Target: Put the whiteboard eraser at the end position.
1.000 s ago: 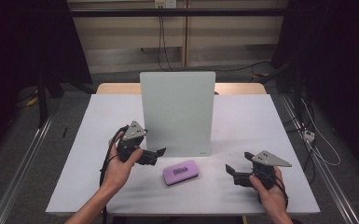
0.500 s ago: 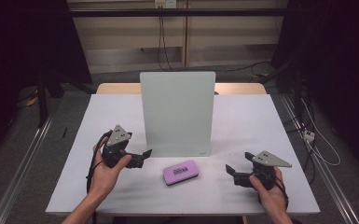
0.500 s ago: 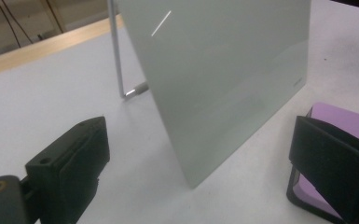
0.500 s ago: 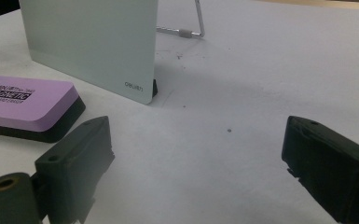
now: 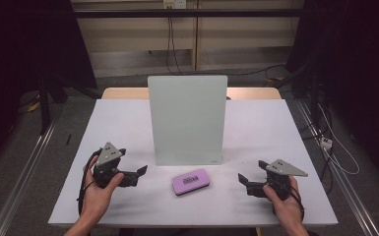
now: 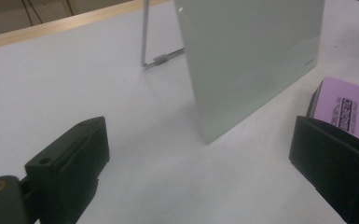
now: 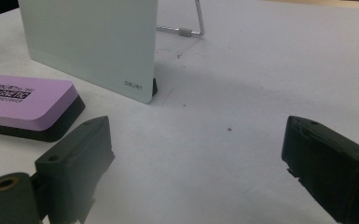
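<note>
My right claw (image 7: 193,154) hangs low over the white counter (image 7: 261,79), its two black jaws spread wide with bare surface between them. Just beyond my left jaw lies a flat purple eraser with a black base and a printed label (image 7: 25,105). Farther off on the left stands an upright pale green glass board (image 7: 91,44), with its thin metal stand leg (image 7: 186,31) resting on the counter behind it.

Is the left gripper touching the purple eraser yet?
Apart. The high view shows bare table between the left gripper and the eraser; its jaws stand open.
</note>
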The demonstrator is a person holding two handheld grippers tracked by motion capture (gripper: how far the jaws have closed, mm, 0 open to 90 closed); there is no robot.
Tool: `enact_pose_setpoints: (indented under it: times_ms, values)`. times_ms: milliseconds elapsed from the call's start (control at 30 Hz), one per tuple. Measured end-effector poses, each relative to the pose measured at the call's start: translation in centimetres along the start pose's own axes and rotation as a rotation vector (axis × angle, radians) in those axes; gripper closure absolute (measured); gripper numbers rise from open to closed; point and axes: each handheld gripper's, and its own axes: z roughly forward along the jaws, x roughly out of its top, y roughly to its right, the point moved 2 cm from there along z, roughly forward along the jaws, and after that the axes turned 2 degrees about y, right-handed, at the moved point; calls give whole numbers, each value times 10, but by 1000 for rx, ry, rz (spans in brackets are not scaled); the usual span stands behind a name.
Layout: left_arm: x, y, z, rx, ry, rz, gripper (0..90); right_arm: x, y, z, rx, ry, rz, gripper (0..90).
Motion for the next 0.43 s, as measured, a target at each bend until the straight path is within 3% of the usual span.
enact_pose_setpoints:
  times_ms: [200,433]
  values:
    - [-19,-9,-8,26,22,-36,51,0,0,-1,-1,-1,-1,86]
    - [-21,-8,-4,24,22,-61,52,-1,2,-2,-6,-1,6,86]
